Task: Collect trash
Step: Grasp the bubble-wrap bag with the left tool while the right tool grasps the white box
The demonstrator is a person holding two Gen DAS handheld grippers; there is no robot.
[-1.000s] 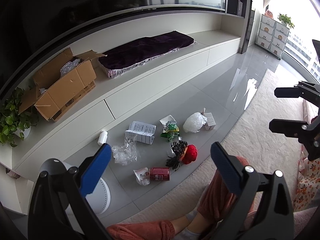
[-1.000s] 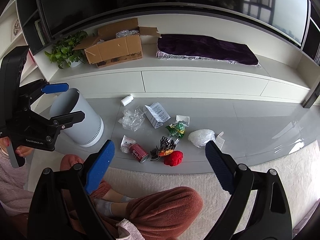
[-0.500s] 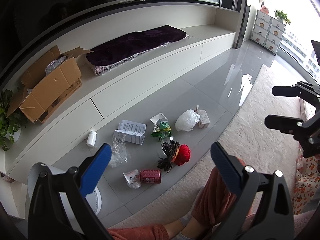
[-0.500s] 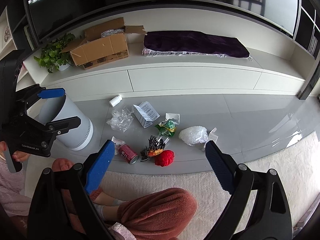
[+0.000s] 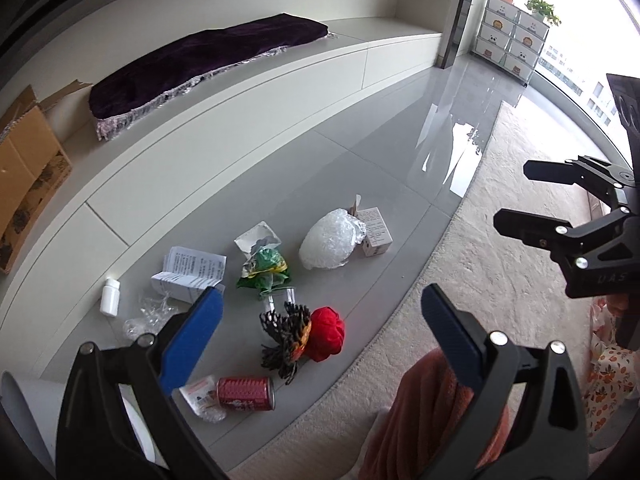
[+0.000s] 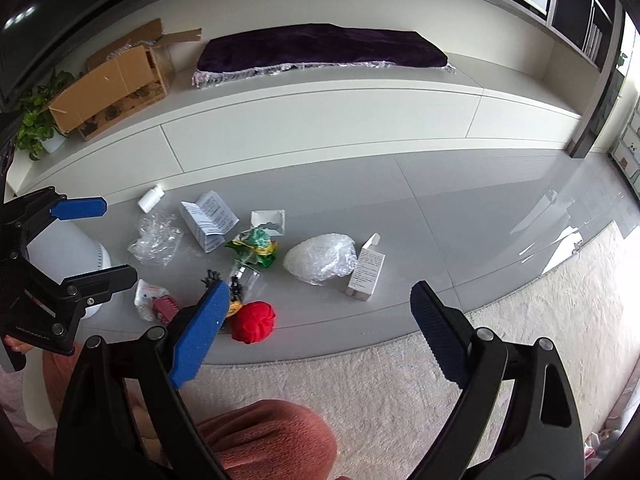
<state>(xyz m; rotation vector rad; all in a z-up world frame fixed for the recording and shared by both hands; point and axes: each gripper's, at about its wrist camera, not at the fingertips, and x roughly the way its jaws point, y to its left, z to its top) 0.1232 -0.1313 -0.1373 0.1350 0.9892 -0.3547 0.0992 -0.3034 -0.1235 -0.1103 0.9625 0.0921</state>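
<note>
A: What's the right cam showing that the left isn't?

B: The plant (image 6: 34, 128) by the cardboard box (image 6: 110, 90), plus most of the white bin (image 6: 68, 258). Left cam's only catching the bin's edge at bottom left.

A: And the left cam?

B: The drawer unit (image 5: 510, 42) by the window.

A: Where's the trash lying?

B: All on the grey floor (image 5: 360, 168), well below and ahead of both tools: can (image 5: 245, 393), red ball (image 5: 327, 333), bubble wrap (image 5: 330, 244), small carton (image 5: 374, 232), white bottle (image 5: 109, 297).

A: Tools?

B: Left hand-held gripper (image 5: 320, 344) is hanging wide open, holding nothing. Right hand-held gripper (image 6: 316, 332) likewise, spread and empty above the rug (image 6: 400, 392).
</note>
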